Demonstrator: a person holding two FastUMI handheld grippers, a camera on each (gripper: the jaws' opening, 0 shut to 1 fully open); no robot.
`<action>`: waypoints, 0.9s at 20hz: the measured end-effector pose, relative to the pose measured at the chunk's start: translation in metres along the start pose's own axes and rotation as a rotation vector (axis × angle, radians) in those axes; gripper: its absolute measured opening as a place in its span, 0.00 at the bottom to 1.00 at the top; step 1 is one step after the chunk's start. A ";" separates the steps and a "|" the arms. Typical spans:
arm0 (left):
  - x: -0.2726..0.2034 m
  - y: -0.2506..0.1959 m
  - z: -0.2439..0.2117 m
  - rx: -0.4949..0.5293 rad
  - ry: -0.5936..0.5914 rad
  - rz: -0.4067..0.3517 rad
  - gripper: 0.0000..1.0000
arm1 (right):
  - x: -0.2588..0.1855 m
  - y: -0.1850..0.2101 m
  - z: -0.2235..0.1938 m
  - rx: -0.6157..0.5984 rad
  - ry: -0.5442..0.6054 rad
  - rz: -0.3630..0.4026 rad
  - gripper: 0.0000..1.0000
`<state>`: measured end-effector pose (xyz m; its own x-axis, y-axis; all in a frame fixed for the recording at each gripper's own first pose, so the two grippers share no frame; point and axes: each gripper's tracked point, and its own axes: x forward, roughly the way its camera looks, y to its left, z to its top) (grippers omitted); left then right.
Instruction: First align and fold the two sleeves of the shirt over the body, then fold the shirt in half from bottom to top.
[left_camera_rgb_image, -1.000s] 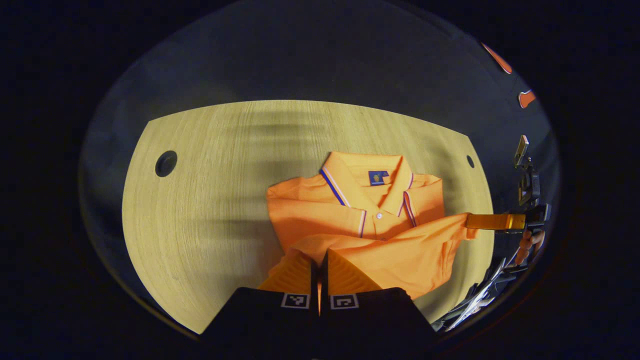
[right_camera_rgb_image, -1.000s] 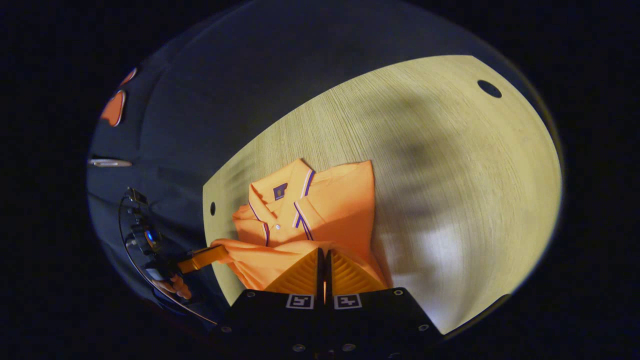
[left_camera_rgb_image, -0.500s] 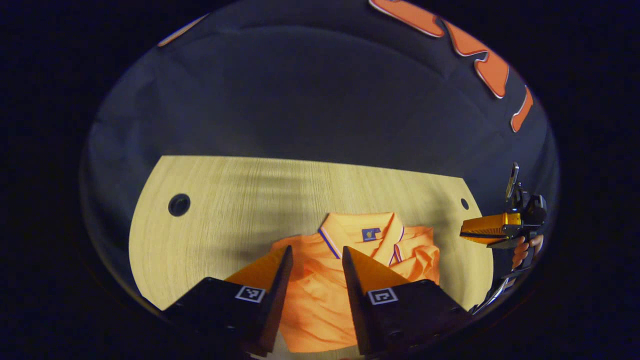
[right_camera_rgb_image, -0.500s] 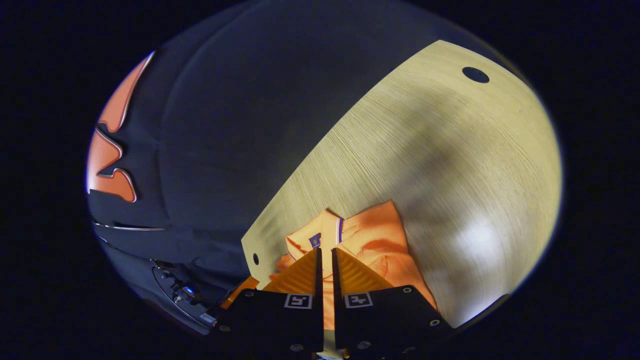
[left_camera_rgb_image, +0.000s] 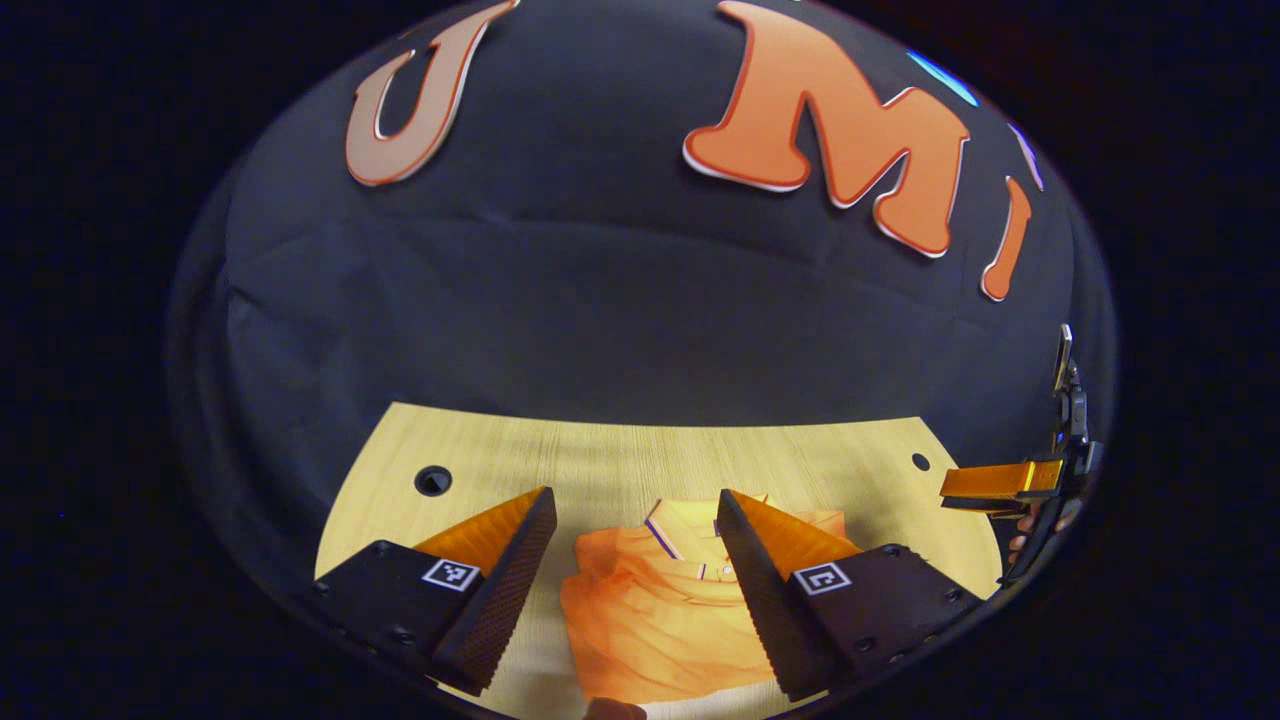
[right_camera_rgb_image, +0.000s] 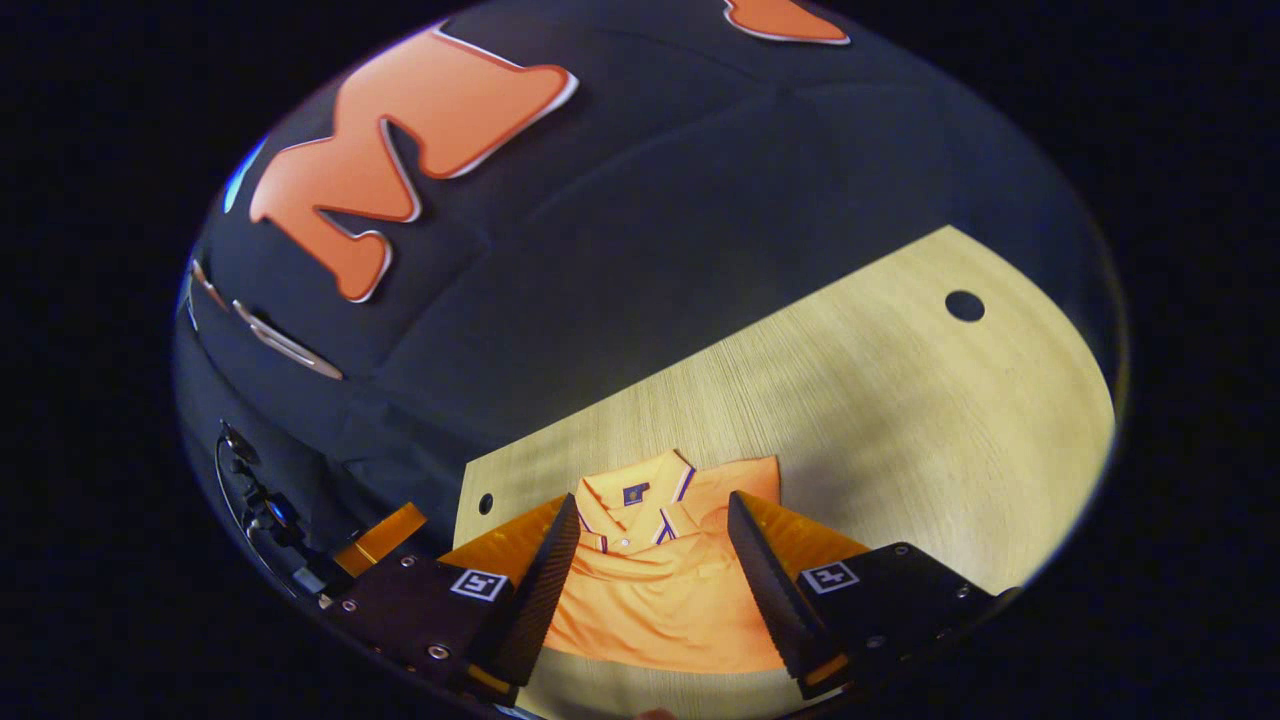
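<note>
An orange polo shirt (left_camera_rgb_image: 650, 615) lies folded in a compact bundle on the wooden table (left_camera_rgb_image: 620, 455), its striped collar at the far end. My left gripper (left_camera_rgb_image: 635, 497) hangs open above the shirt, which shows through the wide gap between the fingers, and it holds nothing. My right gripper (right_camera_rgb_image: 653, 499) is likewise open over the shirt (right_camera_rgb_image: 660, 595), with the collar and placket seen between its fingers. The right gripper (left_camera_rgb_image: 985, 487) also appears at the table's right edge, held by a hand. The left gripper (right_camera_rgb_image: 385, 535) appears at the lower left of the right gripper view.
The table (right_camera_rgb_image: 900, 420) has a large round hole (right_camera_rgb_image: 965, 305) at one far corner and a small hole (right_camera_rgb_image: 485, 503) at the other. The large hole (left_camera_rgb_image: 432, 480) lies left of the shirt. The black booth wall rises behind the far edge.
Both grippers were shut on the shirt's lifted lower edge; both are now open and have let go. The cloth lies flat over the body. Both grippers have tilted up and drawn back.
</note>
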<state>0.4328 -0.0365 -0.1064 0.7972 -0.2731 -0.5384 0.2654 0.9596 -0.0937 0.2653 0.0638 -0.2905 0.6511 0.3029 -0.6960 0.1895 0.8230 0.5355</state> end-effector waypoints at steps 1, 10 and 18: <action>-0.013 -0.003 0.005 0.009 -0.039 0.002 0.98 | -0.013 0.005 0.007 -0.028 -0.046 0.006 0.93; -0.134 -0.056 0.033 0.067 -0.310 0.006 0.98 | -0.117 0.045 0.036 -0.301 -0.363 0.014 0.96; -0.215 -0.070 0.034 0.065 -0.493 0.059 0.98 | -0.193 0.085 0.024 -0.534 -0.625 0.007 0.97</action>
<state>0.2617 -0.0471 0.0439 0.9691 -0.2333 -0.0796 0.2328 0.9724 -0.0147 0.1733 0.0632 -0.0989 0.9701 0.1149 -0.2137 -0.0884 0.9876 0.1296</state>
